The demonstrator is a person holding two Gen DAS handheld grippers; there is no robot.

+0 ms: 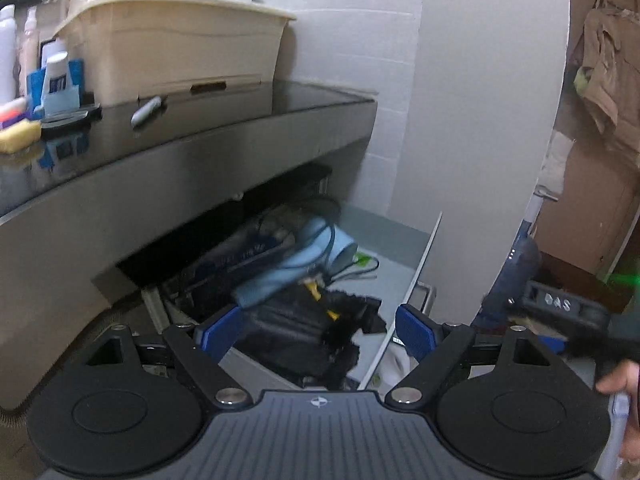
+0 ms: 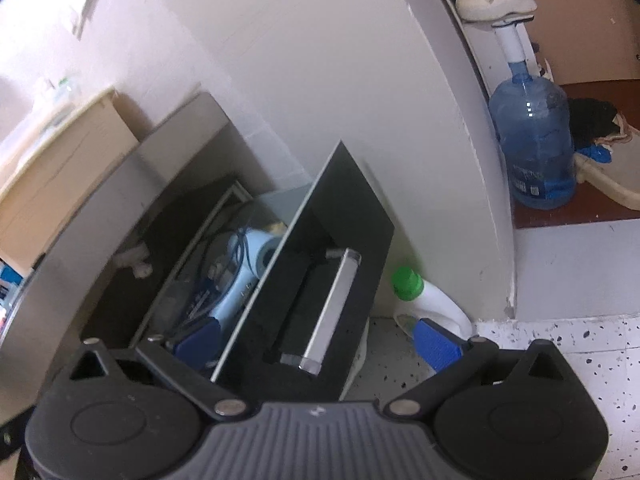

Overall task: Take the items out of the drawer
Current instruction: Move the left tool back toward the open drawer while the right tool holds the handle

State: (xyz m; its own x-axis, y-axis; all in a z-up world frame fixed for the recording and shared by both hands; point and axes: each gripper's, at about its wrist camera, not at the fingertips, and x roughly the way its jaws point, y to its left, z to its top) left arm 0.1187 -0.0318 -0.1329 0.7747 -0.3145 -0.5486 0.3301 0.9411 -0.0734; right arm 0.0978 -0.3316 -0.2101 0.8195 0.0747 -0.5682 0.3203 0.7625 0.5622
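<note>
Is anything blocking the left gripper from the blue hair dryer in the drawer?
Partly. The left gripper is open above the drawer, but a black bag lies nearer than the hair dryer, and dark cords cross over the dryer.

Both views are evenly lit by soft indoor light with no hard shadows. The fisheye lenses bend the white wall (image 1: 480, 120) and the tabletop (image 1: 200, 148) into curves, and the corners fall to black. The left view is smeared by motion blur, worst on the bottles (image 1: 12, 48) at the far left. The tabletop's dark glossy surface mirrors what stands on it. The drawer (image 2: 192, 280) interior is dim, and its black front (image 2: 352, 208) shows faint glare
</note>
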